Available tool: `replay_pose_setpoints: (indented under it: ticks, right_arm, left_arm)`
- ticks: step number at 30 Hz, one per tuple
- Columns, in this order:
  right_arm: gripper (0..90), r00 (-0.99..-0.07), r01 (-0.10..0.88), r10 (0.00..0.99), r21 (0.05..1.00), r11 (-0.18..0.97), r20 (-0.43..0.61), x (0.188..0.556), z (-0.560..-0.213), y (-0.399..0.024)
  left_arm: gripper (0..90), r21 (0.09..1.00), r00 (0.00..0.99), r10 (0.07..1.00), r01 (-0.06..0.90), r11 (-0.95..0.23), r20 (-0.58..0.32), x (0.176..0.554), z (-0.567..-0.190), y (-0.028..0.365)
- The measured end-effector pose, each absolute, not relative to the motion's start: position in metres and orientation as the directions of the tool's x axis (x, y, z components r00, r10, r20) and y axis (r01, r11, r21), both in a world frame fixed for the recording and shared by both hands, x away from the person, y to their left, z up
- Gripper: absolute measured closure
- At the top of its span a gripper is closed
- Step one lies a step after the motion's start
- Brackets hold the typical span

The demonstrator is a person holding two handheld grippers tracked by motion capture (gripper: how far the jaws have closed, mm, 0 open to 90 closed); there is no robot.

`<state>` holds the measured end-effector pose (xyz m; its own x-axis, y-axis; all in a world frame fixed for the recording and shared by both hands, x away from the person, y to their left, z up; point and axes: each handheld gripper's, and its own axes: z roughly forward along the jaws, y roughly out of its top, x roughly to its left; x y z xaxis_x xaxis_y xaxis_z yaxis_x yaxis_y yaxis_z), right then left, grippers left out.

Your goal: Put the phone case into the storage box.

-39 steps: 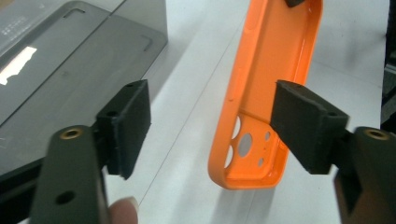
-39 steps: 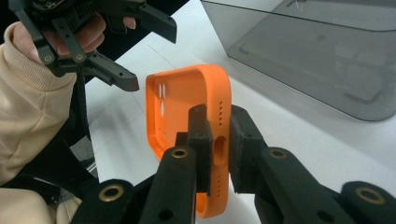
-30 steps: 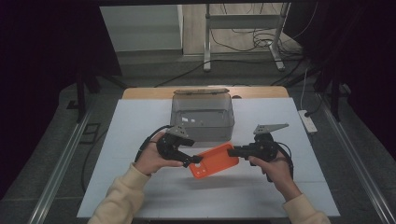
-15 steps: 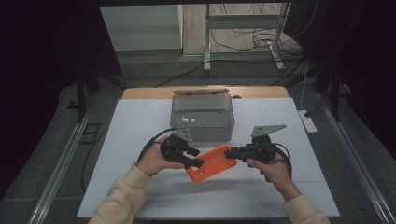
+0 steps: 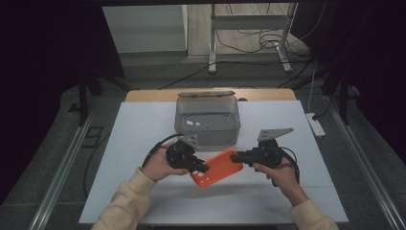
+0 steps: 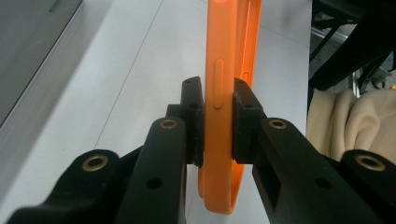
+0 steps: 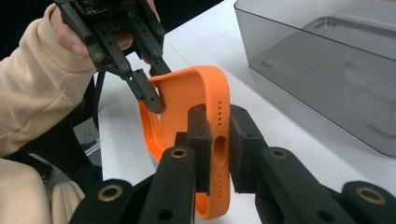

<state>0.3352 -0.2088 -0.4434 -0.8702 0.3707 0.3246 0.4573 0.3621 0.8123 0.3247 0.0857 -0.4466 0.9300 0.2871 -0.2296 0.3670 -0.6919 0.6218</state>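
While both grippers pinch the orange phone case [image 5: 215, 167], its long axis runs from 8 to 2 o'clock. Left gripper [image 5: 200, 167], jaws just closed, clamps the 8 o'clock end; right gripper [image 5: 238, 158] clamps the 2 o'clock end, nearer the clear bin [image 5: 208, 120].

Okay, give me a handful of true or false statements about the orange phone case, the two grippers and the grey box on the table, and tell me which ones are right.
1. Both grippers grip the orange phone case. True: the left gripper, whose jaws have just been closing, and the right gripper each pinch an edge.
2. The phone case lies inside the grey box. False: it is held in front of the box, outside it.
3. The grey box is see-through. True.
4. The person wears dark blue sleeves. False: the sleeves are cream.
5. The right gripper holds the case by the edge with the small holes. True.
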Motion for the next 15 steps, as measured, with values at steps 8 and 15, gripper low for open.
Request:
replay_pose_setpoints:
  ticks: [8,15]
  right_arm:
    - [79.0,-0.869,0.455,0.378,0.814,0.361,0.318,0.3352,-0.4443,-0.2083]
    - [77.5,-0.871,0.448,0.385,0.818,0.362,0.307,0.335,-0.4436,-0.2091]
  left_arm:
    - [78.7,0.623,0.937,0.29,0.347,-0.701,-0.195,0.3221,-0.4436,0.0852]
    - [78.9,0.626,0.946,0.287,0.318,-0.712,-0.153,0.319,-0.4408,0.0837]
